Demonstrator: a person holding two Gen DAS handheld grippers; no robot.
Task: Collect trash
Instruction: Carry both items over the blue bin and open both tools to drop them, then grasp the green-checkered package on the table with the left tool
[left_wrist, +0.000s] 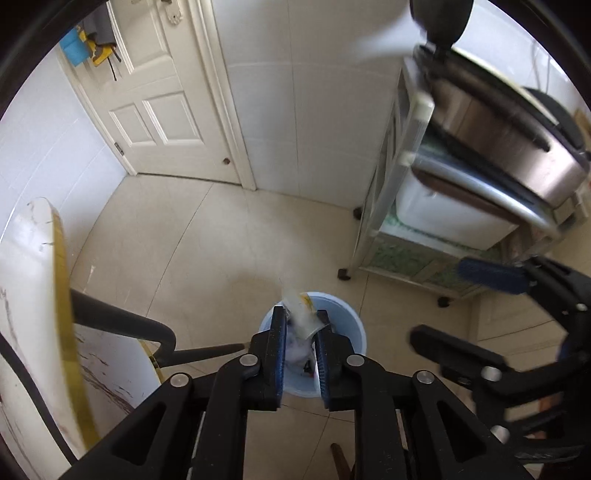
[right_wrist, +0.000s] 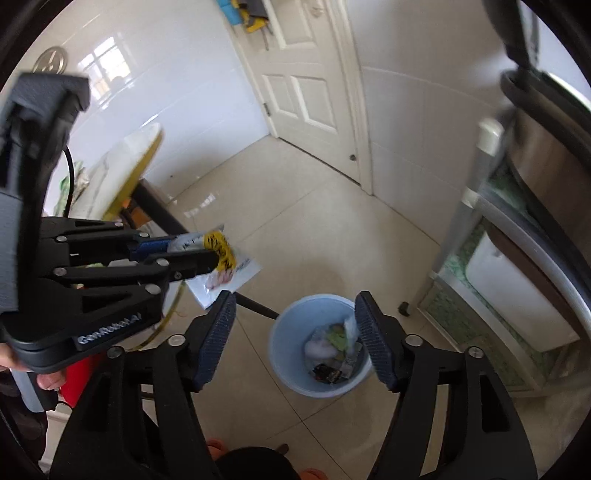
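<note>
Crinkled white-and-yellow plastic snack wrapper (right_wrist: 221, 258) pinched in the left gripper (left_wrist: 301, 325) above and beside the round pale-blue plastic waste bin (right_wrist: 284, 354).

The bin stands on the beige tiled floor (right_wrist: 295, 229) and already contains crumpled wrappers and tissue. In the left wrist view the wrapper sits between the narrowly parted blue-padded jaws, directly over the bin's mouth; the jaws clasp it. The right gripper (right_wrist: 297, 339) is released, jaws spread wide over the bin, a pale scrap (right_wrist: 351, 326) beside its right pad. A white marble-look table with yellow edge (left_wrist: 59, 295) stands left of the bin, a metal shelf rack (left_wrist: 388, 221) right.
</note>
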